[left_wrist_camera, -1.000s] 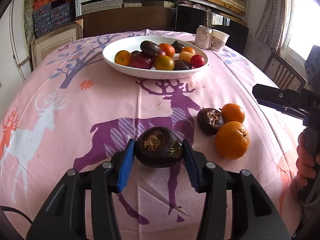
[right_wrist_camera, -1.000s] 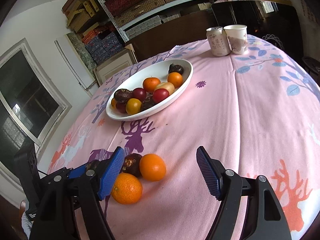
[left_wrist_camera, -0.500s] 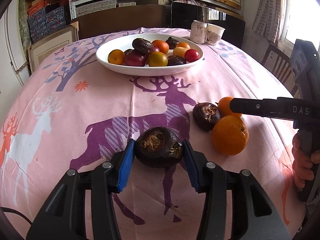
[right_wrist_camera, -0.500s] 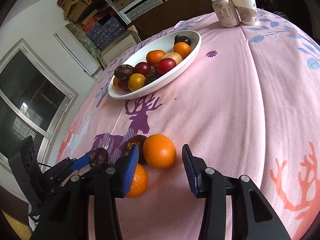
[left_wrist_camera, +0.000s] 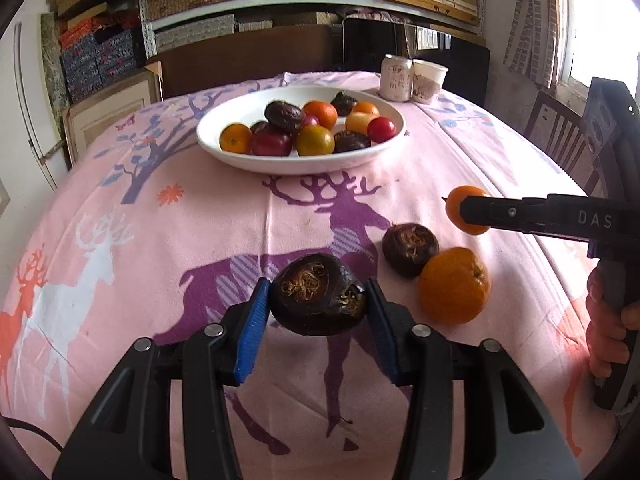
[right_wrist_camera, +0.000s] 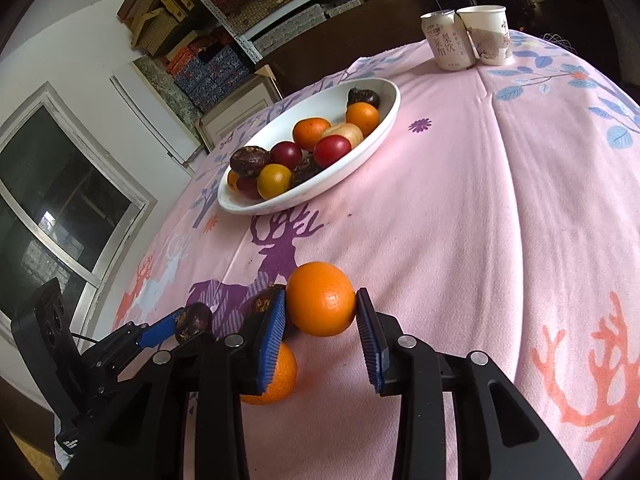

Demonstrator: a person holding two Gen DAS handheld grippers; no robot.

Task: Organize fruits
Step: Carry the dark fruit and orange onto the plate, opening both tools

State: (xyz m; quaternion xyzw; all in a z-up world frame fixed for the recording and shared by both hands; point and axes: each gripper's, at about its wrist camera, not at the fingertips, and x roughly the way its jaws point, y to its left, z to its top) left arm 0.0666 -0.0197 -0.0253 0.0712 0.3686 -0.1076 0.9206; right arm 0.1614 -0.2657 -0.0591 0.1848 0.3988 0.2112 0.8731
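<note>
Fruit fills both jaws: your left gripper (left_wrist_camera: pixel 318 312) clamps a dark water chestnut (left_wrist_camera: pixel 318 295), your right gripper (right_wrist_camera: pixel 320 320) pinches a small orange (right_wrist_camera: pixel 321 298), both lifted for the white bowl (left_wrist_camera: pixel 240 162) at twelve o'clock. Right gripper reads "DAS"; the can (right_wrist_camera: pixel 447 40) shows Chinese characters.

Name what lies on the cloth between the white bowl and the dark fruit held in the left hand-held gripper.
Nothing but bare tablecloth with its purple deer print. The left wrist view shows no fruit between the white bowl and the dark fruit in the left hand-held gripper.
</note>
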